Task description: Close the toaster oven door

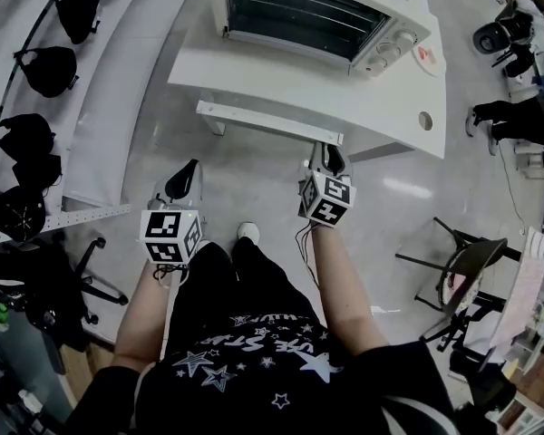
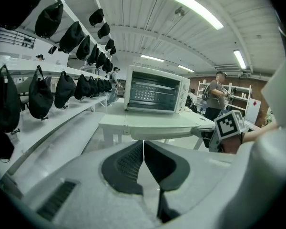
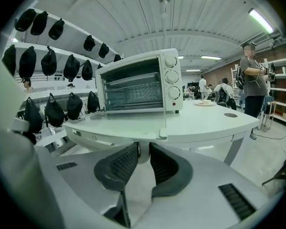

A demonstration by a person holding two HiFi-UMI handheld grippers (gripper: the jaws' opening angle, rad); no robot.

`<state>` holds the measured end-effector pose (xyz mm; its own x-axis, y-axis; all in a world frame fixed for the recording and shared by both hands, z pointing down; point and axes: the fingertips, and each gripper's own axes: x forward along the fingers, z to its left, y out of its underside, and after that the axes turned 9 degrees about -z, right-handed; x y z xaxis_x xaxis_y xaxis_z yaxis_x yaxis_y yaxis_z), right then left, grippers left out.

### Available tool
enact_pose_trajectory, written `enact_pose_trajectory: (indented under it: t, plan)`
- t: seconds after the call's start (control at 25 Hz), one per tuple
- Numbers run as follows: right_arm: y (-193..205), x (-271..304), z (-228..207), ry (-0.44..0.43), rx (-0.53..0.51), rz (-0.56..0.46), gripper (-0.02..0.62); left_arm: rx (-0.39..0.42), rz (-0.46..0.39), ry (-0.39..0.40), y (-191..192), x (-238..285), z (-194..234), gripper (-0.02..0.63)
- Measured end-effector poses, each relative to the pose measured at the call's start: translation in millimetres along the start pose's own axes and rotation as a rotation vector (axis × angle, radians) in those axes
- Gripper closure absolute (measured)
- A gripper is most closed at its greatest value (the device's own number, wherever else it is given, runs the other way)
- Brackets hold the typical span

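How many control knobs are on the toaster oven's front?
3, in one column on the toaster oven panel, right of the open cavity: top knob, middle knob, bottom knob. None seems hidden.

One toaster oven (image 1: 308, 12) stands ahead of two hand-held grippers, left (image 1: 189, 172) and right (image 1: 326, 157). It has three knobs (image 3: 171, 77), one door (image 1: 267, 120) and one door handle (image 3: 143, 152), which sits between the right hand-held gripper's jaws. There is one bench (image 1: 390, 107) and one plate (image 1: 426, 54). One chair (image 1: 467, 265) is to the right hand-held gripper's right. At least five black bags (image 1: 47, 66) hang to the left hand-held gripper's left. Three people (image 3: 251, 78) stand beyond the bench.
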<state>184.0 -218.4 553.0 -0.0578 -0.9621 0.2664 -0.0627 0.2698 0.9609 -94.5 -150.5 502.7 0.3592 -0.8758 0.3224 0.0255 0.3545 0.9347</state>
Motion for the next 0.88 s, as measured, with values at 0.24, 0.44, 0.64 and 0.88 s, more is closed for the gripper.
enact_pose_trajectory:
  t: [0.24,0.44,0.64,0.88]
  plan:
    - [-25,-7,3,0.004,0.015,-0.011,0.515,0.021,-0.028,-0.002,-24,-9,4,0.583]
    - [-40,-11,5,0.009,0.036,-0.017,0.518,0.033,-0.051,0.01,-40,-9,12,0.583]
    - [-56,-15,4,0.015,0.068,-0.034,0.52,0.051,-0.066,0.048,-55,-3,16,0.583]
    - [-73,-13,6,0.017,0.08,-0.039,0.522,0.057,-0.074,0.097,-73,11,18,0.583]
